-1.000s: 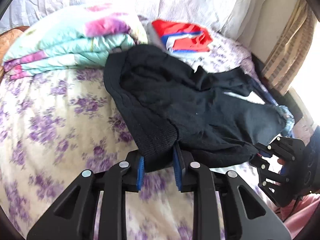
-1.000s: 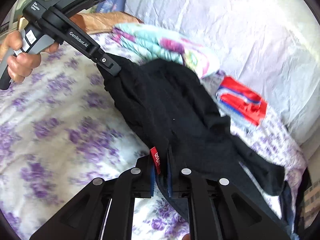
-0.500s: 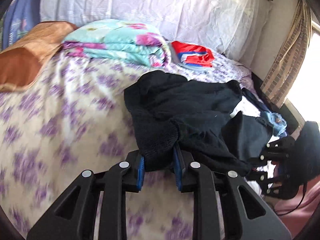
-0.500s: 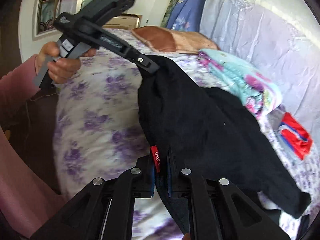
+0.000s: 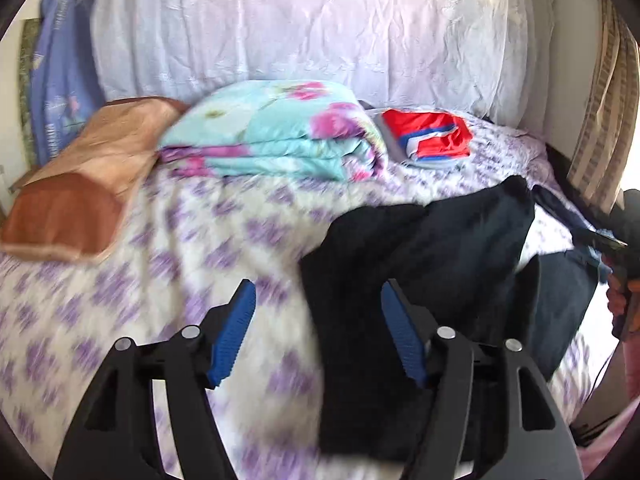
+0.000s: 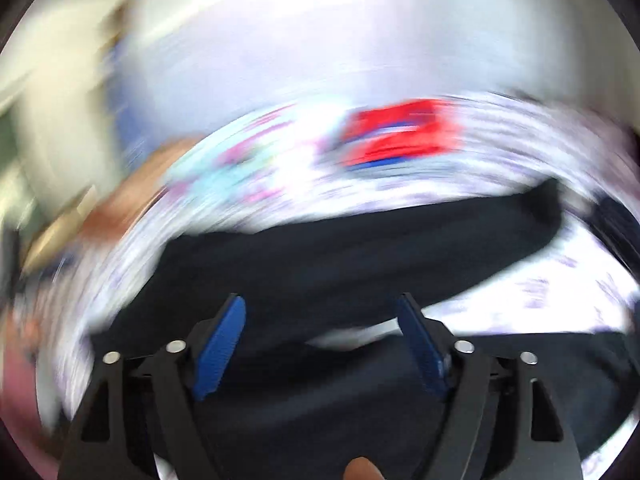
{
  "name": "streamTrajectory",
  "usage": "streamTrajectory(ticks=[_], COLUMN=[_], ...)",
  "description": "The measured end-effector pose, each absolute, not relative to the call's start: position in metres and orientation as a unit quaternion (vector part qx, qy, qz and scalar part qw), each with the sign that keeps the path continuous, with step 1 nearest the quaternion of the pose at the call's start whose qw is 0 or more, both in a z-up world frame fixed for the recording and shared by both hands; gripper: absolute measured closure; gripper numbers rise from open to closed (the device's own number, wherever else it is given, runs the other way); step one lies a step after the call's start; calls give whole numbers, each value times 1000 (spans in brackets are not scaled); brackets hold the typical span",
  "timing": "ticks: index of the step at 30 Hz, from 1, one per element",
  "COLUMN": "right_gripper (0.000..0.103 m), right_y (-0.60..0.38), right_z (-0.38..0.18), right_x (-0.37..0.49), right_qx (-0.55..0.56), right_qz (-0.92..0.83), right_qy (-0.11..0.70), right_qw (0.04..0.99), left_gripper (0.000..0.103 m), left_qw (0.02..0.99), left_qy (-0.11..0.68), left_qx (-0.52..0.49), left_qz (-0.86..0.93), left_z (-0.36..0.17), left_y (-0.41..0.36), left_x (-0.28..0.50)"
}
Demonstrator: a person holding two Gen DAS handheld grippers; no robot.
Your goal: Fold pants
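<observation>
The black pants (image 5: 420,264) lie in a loose heap on the purple-flowered bed sheet (image 5: 168,264), right of centre in the left wrist view. My left gripper (image 5: 316,320) is open and empty, with its right finger over the pants' near edge. In the blurred right wrist view the pants (image 6: 360,256) spread across the bed under my right gripper (image 6: 320,332), which is open and empty just above the cloth.
A folded turquoise floral quilt (image 5: 276,136), a folded red, white and blue garment (image 5: 428,136) and an orange-brown pillow (image 5: 80,184) lie at the back. A white quilted headboard cover (image 5: 320,32) stands behind. A striped curtain (image 5: 604,112) hangs at right.
Both grippers have opened and let go of the pants, which now lie on the bed. Both views swung; the right one is in fast motion.
</observation>
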State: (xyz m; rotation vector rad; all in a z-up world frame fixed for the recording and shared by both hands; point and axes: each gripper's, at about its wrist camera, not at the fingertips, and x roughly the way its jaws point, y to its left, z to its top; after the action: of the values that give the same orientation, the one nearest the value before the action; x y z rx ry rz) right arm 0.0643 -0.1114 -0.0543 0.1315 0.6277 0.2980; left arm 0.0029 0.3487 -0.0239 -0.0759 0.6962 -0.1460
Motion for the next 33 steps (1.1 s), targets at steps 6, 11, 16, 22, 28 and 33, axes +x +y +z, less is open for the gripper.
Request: streamTrajectory(ticks=[6,11,16,22,28,33], right_gripper=[19,19,19,92,95,95], right_y=[-251,-314,-329,-317,-318,-320], right_z=[-69,-113,-151,-160,-112,-96], right_x=[165,216,260,289,248,198], right_qx=[180,242,282,225,195,159], right_qz=[0,-62,-52,-75,-95,-107], right_qy=[318,341,361,366,307,280], right_qw=[931,906,887,900,927,941], left_gripper=[39,39,51,94,96,96], left_qw=[905,876,854,863,898,914], left_qy=[413,473,504,487,432,397], left_qx=[-49,-38,1,-42,-14,-43], left_qz=[-91,-85,-125,-125,-89,-63], left_z=[-55,-96,-125,-124,-93,-76], left_y=[312,304,283,282,279,292], left_x=[126,194,200,198,186,184])
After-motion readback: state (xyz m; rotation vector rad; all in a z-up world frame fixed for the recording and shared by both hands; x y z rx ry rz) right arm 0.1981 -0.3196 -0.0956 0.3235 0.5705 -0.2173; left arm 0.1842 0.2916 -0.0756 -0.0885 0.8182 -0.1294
